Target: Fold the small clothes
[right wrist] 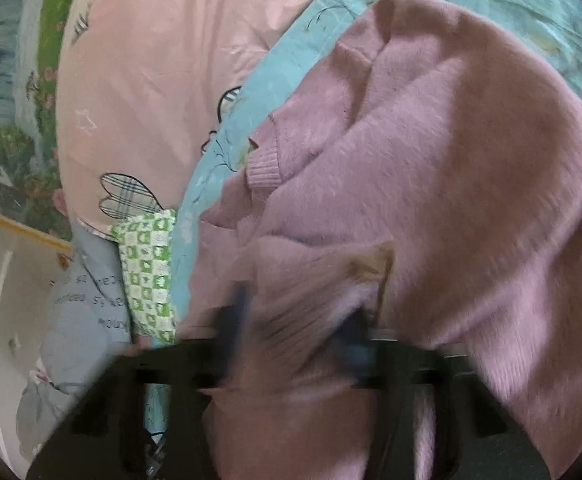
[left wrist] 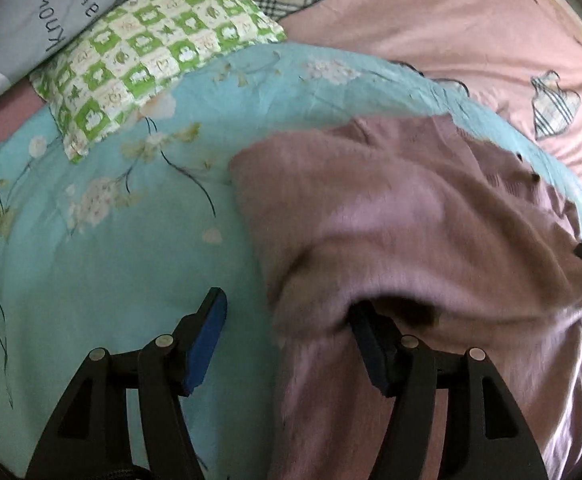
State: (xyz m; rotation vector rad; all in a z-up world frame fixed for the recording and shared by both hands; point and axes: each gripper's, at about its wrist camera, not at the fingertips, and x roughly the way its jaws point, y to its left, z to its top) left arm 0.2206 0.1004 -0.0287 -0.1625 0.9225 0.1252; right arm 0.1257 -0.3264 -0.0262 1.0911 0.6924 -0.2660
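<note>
A fuzzy pink sweater (left wrist: 411, 216) is spread on a blue sheet (left wrist: 111, 240) on the bed, with some folds and bumps already in it. The left gripper (left wrist: 287, 344) is seen with its fingers wide apart. One finger (left wrist: 207, 344) is over the bare sheet and the other is tucked under the sweater's edge, so nothing is pinched yet. The right gripper (right wrist: 295, 332) is blurred in its own view, but its fingers look closed on a bunched bit of the sweater (right wrist: 431, 180) near the ribbed hem.

If the sweater is pulled by the right side alone, it could be dragged crooked and the fold made messy. If the left fingers are closed too soon, the sheet might be caught too. The fluffy cloth could also be let slip from a thin pinch
</note>
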